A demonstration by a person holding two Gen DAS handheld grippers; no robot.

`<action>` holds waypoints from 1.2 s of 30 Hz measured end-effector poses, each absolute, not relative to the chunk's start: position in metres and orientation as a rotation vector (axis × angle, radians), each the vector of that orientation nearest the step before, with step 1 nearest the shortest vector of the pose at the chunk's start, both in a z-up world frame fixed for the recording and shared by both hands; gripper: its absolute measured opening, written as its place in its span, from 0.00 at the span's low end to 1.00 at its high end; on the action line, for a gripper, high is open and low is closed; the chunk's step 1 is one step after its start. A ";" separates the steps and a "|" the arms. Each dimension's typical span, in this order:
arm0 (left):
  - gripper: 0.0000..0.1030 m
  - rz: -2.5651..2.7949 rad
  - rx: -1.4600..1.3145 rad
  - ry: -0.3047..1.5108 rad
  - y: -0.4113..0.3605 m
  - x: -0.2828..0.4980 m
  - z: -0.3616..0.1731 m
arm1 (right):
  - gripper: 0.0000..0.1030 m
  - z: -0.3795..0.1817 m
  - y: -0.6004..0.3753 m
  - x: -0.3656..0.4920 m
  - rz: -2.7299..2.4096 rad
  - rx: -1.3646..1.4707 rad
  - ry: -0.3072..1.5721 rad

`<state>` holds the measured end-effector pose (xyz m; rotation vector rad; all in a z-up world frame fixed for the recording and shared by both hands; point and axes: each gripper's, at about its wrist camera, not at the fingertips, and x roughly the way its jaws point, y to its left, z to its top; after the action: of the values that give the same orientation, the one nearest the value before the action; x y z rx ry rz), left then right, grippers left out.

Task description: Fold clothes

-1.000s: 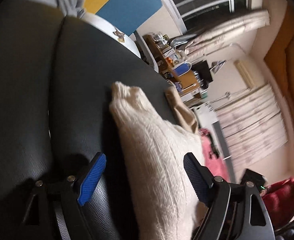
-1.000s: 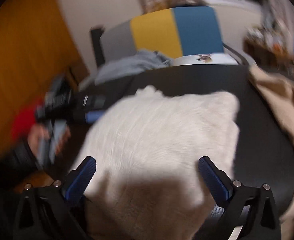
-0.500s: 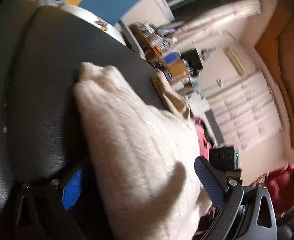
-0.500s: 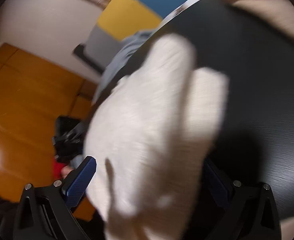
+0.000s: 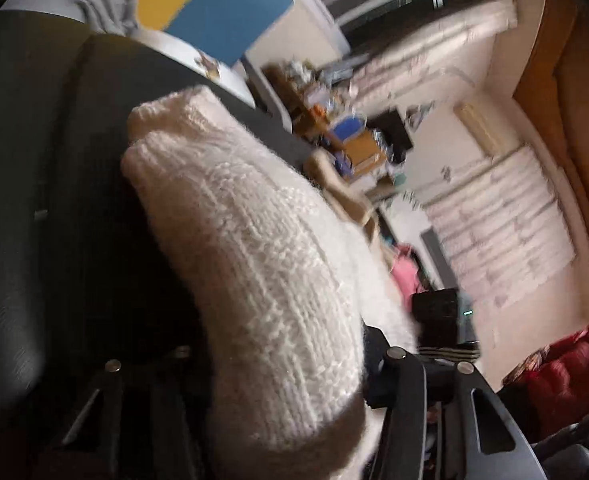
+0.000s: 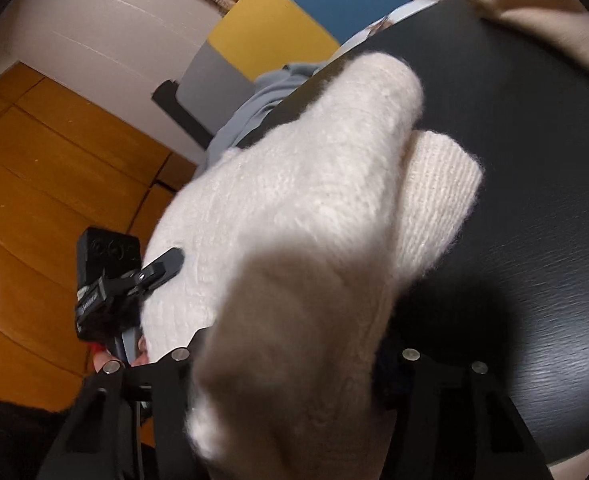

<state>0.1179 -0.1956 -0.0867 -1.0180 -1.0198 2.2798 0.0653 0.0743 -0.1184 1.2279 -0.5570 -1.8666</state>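
Jaws of the left gripper (image 5: 278, 364) and right gripper (image 6: 290, 356) have just closed, pinching the folded cream knitted sweater (image 6: 314, 200) over the round black table (image 6: 534, 160).

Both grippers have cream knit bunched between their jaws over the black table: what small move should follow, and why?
Probably lift both ends together. The left gripper and right gripper have just closed on the sweater, whose far end rests on the table.

Landmark: round table (image 6: 534, 208). Knit sweater (image 6: 302, 208) bunched on its near side, one end between the right gripper (image 6: 294, 356) jaws, other end in the left gripper (image 5: 278, 364). Second garment (image 6: 542, 12) on far right edge. Chair (image 6: 278, 20) behind table, third garment (image 6: 250, 108) on it.
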 end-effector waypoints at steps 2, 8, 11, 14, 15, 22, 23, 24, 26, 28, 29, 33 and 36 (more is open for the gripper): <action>0.49 2.366 -0.967 -1.036 -0.220 0.151 -0.074 | 0.55 -0.118 0.054 0.068 -1.793 1.220 -0.568; 0.49 2.689 -0.712 -1.130 -0.305 0.257 -0.022 | 0.55 -0.098 -0.064 0.068 -1.501 1.163 -0.484; 0.49 2.892 -0.532 -1.141 -0.352 0.311 0.014 | 0.55 -0.065 -0.159 0.071 -1.340 1.088 -0.370; 0.49 3.095 -0.318 -1.142 -0.401 0.367 0.055 | 0.55 -0.022 -0.250 0.083 -1.210 0.995 -0.255; 0.50 3.159 -0.241 -1.143 -0.417 0.383 0.068 | 0.55 -0.003 -0.284 0.091 -1.168 0.953 -0.218; 0.50 3.455 -0.073 -1.414 -0.533 0.453 0.083 | 0.55 0.087 -0.486 0.142 -0.976 0.785 -0.028; 0.50 3.462 -0.130 -1.526 -0.549 0.455 0.067 | 0.55 0.086 -0.511 0.148 -0.971 0.797 0.006; 0.50 3.453 -0.274 -1.675 -0.566 0.455 0.043 | 0.56 0.077 -0.535 0.154 -0.980 0.824 0.052; 0.53 3.381 -0.455 -1.918 -0.590 0.457 -0.002 | 0.57 0.043 -0.580 0.165 -1.004 0.906 0.164; 0.55 3.380 -0.325 -1.890 -0.592 0.464 -0.018 | 0.73 -0.009 -0.614 0.171 -1.045 1.023 0.286; 0.56 3.409 -0.337 -1.848 -0.592 0.459 -0.014 | 0.78 -0.027 -0.618 0.167 -1.020 1.057 0.240; 0.61 3.501 -0.443 -1.734 -0.597 0.446 0.007 | 0.82 -0.042 -0.616 0.155 -1.001 1.068 0.146; 0.64 3.563 -0.535 -1.693 -0.603 0.448 0.026 | 0.84 -0.033 -0.610 0.148 -1.040 1.062 0.163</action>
<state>0.4481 -0.6027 0.0260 -0.5352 -1.6926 3.5628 0.1479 -0.6099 -0.0326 1.0624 0.1628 -1.0397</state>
